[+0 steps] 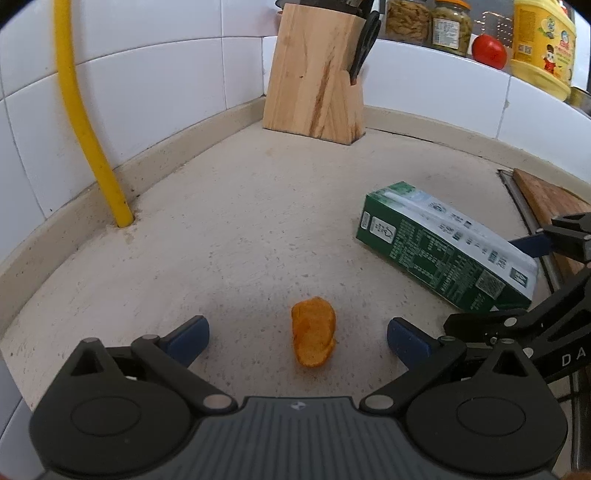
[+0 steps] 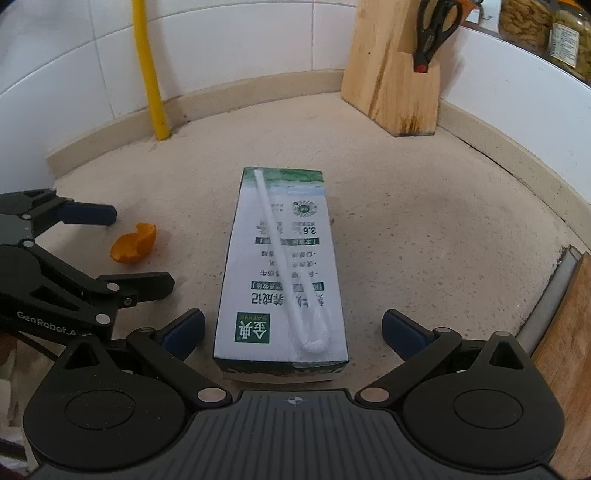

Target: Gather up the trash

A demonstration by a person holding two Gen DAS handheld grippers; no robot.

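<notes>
**A:** What have you got, left to right?

**B:** In my left wrist view, a yellow pipe point(image 1: 88, 122) runs down the tiled wall into the counter point(image 1: 240, 206). My left gripper point(image 1: 298, 338) stands wide, pads clear of the orange peel point(image 1: 314, 336) lying between them. Behind it is a wooden knife block point(image 1: 314, 74) with scissors point(image 1: 365, 40). Right of the peel lies a green carton point(image 1: 447, 245) on its side, small print too fine to read.

**A:** And the other gripper?

**B:** My right gripper point(image 2: 293, 332) is also wide, straddling the carton's near end without touching it. From here the carton's white face reads "3.6" and "SATINE", with Chinese characters, upside down, and a wrapped straw point(image 2: 284, 266) stuck along it.

**A:** Anything one camera misses?

**B:** Only the left one sees the shelf: jars point(image 1: 428, 24), a tomato point(image 1: 489, 51), a yellow bottle point(image 1: 543, 48). Only the right one catches "GenRobot.A" on the left gripper's arm. Both show a wooden board point(image 2: 565, 332) at the right edge.
</notes>
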